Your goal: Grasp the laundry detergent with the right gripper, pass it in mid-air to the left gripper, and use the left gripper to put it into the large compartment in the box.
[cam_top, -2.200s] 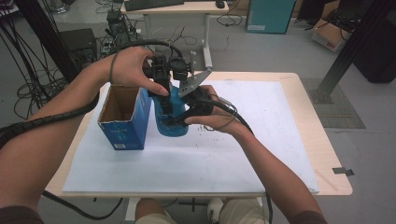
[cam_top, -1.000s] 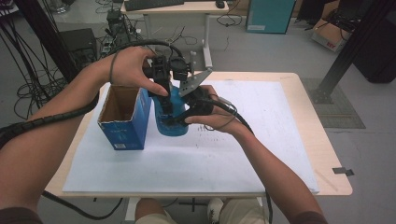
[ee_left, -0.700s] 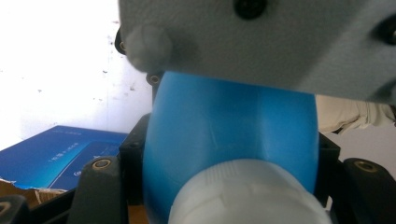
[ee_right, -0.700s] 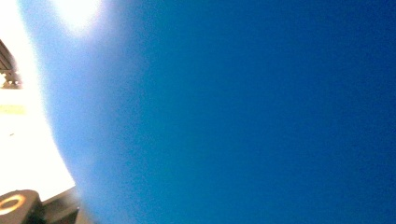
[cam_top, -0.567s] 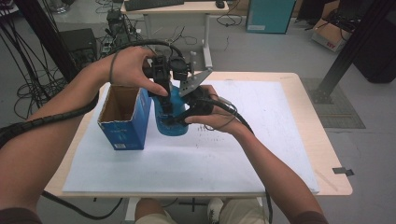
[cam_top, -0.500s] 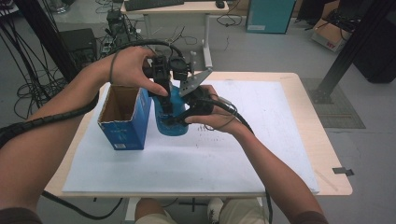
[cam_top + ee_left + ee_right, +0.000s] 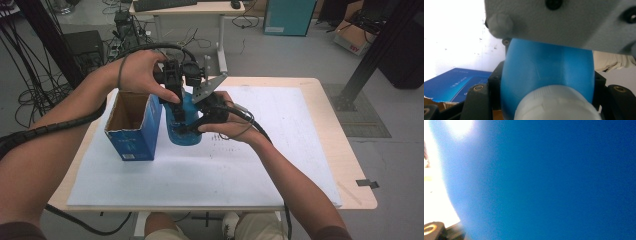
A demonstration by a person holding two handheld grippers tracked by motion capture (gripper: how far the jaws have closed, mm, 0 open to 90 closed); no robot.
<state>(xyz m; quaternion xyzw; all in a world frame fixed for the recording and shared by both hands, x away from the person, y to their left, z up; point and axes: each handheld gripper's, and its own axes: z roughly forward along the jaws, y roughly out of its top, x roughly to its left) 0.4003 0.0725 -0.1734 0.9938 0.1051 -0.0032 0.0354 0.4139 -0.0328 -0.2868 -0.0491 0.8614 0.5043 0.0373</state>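
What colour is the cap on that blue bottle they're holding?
White, on the blue bottle; the cap shows best in the left gripper view.

Overhead; two close-ups, seemingly one bottle [image 7: 546, 67].

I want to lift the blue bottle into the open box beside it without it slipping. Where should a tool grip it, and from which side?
Grip the blue bottle high, at the narrowing shoulder just under its white cap, coming from above. It stands upright, its body is wide and rounded, and the box is close on one side, so a top approach looks safest.
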